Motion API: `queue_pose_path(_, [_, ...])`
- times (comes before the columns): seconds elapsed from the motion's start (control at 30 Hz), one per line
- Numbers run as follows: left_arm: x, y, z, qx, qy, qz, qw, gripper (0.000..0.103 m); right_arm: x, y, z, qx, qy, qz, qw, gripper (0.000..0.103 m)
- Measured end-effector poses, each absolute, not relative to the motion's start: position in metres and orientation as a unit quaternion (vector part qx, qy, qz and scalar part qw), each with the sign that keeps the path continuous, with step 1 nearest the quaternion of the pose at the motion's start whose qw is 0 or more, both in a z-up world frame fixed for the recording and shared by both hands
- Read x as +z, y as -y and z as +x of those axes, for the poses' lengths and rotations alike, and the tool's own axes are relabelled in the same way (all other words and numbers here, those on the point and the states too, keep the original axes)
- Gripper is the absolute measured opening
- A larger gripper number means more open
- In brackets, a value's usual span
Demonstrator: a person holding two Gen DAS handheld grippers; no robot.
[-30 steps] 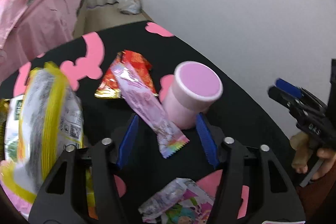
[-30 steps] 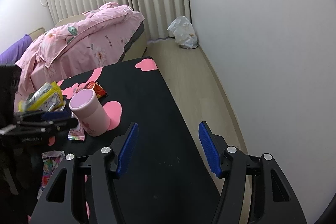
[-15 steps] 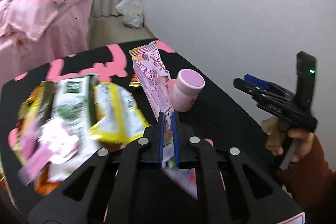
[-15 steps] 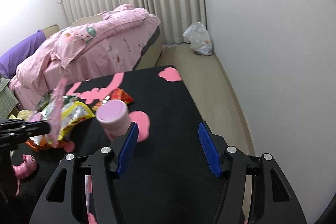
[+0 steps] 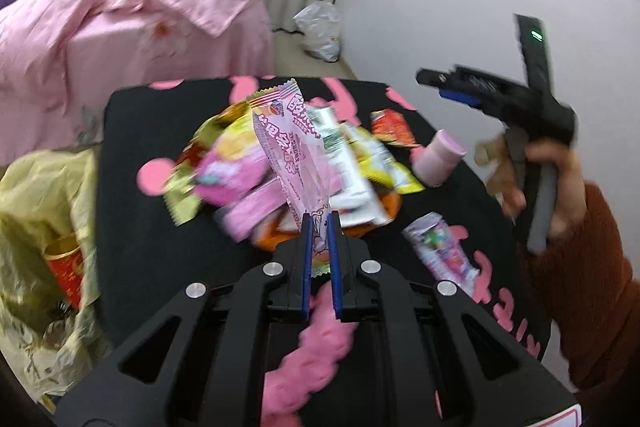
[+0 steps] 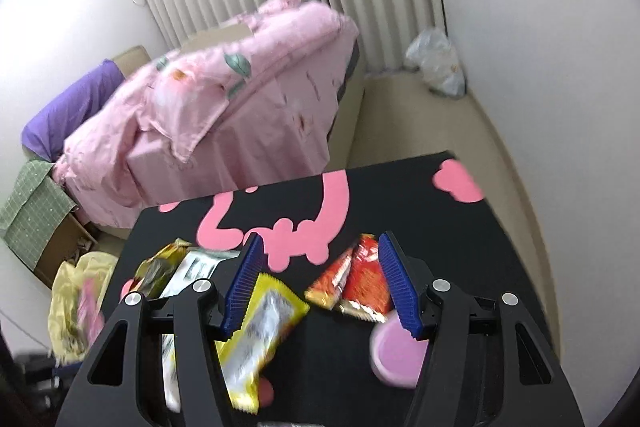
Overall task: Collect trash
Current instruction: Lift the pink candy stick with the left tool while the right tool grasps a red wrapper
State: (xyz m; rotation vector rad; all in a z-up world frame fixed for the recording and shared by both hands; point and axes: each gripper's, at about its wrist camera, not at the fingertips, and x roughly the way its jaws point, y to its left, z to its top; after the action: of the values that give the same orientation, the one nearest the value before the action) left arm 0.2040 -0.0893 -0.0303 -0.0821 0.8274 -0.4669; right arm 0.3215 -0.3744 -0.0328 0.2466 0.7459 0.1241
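My left gripper (image 5: 320, 227) is shut on a long pink candy wrapper (image 5: 290, 143) and holds it upright above the black table (image 5: 132, 227). Below it lies a heap of wrappers (image 5: 360, 163), yellow, pink and white. A red wrapper (image 6: 356, 283) lies beyond the heap. A yellowish trash bag (image 5: 36, 227) hangs open at the table's left edge, a red pack inside. My right gripper (image 6: 320, 283) is open and empty above the red wrapper and a yellow wrapper (image 6: 260, 327); it also shows in the left wrist view (image 5: 448, 87).
A pink cup (image 5: 438, 163) stands on the table right of the heap; it shows in the right wrist view (image 6: 396, 351). A small colourful wrapper (image 5: 440, 251) lies near the front right. A bed with a pink quilt (image 6: 224, 107) stands behind the table. A white bag (image 6: 436, 67) lies by the wall.
My left gripper closed on the pink wrapper, lifted it and swung left toward the trash bag. My right gripper moved left and forward over the wrappers.
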Motion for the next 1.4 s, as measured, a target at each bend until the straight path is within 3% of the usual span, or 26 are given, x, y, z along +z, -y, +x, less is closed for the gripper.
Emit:
queue_pose_path(0.43, [-0.068, 0.030, 0.220, -0.238, -0.425, -0.111, 0.866, 0.008, -0.089, 0.359, 0.380, -0.001, -0.474, 0.023, 0.880, 0.052])
queue_pose_path(0.53, [-0.066, 0.033, 0.214, -0.255, -0.417, -0.113, 0.865, 0.008, -0.095, 0.358, 0.379, 0.007, -0.487, 0.013, 0.873, 0.035])
queue_pose_path(0.6, [-0.066, 0.036, 0.210, -0.263, -0.416, -0.118, 0.863, 0.008, -0.094, 0.358, 0.373, 0.026, -0.485, 0.007, 0.874, 0.017])
queue_pose_path(0.73, [-0.063, 0.035, 0.207, -0.264, -0.411, -0.126, 0.864, 0.008, -0.076, 0.359, 0.353, 0.040, -0.453, 0.002, 0.891, 0.007])
queue_pose_path(1.1, [-0.051, 0.039, 0.192, -0.255, -0.391, -0.116, 0.877, 0.008, -0.018, 0.350, 0.275, 0.091, -0.382, 0.019, 0.920, 0.006])
queue_pose_path(1.33, [-0.051, 0.041, 0.188, -0.249, -0.387, -0.120, 0.880, 0.008, -0.027, 0.350, 0.240, 0.070, -0.360, 0.018, 0.930, 0.009])
queue_pose_path(1.37, [-0.051, 0.040, 0.189, -0.247, -0.387, -0.123, 0.880, 0.008, -0.031, 0.350, 0.242, 0.070, -0.361, 0.027, 0.930, 0.018])
queue_pose_path(1.4, [-0.051, 0.038, 0.191, -0.243, -0.387, -0.127, 0.881, 0.008, -0.036, 0.351, 0.245, 0.079, -0.364, 0.046, 0.927, 0.039])
